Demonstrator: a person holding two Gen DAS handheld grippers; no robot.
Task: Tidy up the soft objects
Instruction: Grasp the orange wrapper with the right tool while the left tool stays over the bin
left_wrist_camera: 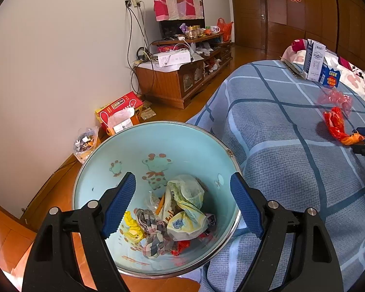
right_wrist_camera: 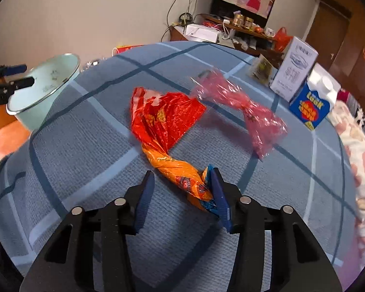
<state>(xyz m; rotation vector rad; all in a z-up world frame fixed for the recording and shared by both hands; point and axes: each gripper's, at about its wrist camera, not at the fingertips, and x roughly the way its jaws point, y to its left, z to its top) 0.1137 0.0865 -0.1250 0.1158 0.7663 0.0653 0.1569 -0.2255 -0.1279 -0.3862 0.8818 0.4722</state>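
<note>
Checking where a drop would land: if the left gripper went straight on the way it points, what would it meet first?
Most likely the pile of bags inside the pale blue bin. The open left gripper points down into its mouth with nothing between them, though depth is hard to judge.

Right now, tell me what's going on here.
A person with a gripper in each hand is clearing soft wrappers off a bed. The right gripper has the twisted end of an orange-red plastic bag between its jaws, touching one finger, not yet clamped. The left gripper hangs open above a light blue bin already holding crumpled bags. A pink bag lies on the blanket.
</note>
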